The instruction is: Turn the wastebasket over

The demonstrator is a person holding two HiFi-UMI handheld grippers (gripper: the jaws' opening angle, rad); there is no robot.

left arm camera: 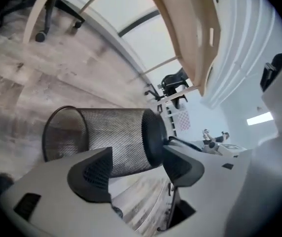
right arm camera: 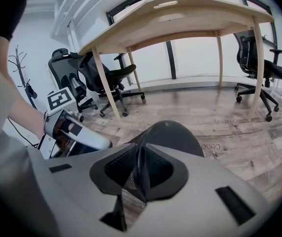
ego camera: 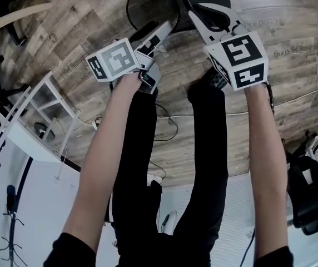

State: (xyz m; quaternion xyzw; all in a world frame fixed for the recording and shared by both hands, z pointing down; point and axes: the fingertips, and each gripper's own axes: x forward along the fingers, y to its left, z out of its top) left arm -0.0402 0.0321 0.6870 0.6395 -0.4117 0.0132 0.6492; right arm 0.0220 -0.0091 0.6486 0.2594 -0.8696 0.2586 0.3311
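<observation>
Right gripper view: right hand-held gripper (right arm camera: 139,176) pinches one thin edge of the basket (right arm camera: 178,136). The left hand-held gripper (left arm camera: 136,163) is released, so the basket could swing or slip free.

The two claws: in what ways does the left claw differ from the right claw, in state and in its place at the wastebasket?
The left claw stands open, its pads not pressing on the wastebasket. The right claw is shut on the edge of the wastebasket's base. The left claw faces the mesh side, while the right claw is at the dark solid base. Shared: both point at the same wastebasket, which is tipped on its side.
</observation>
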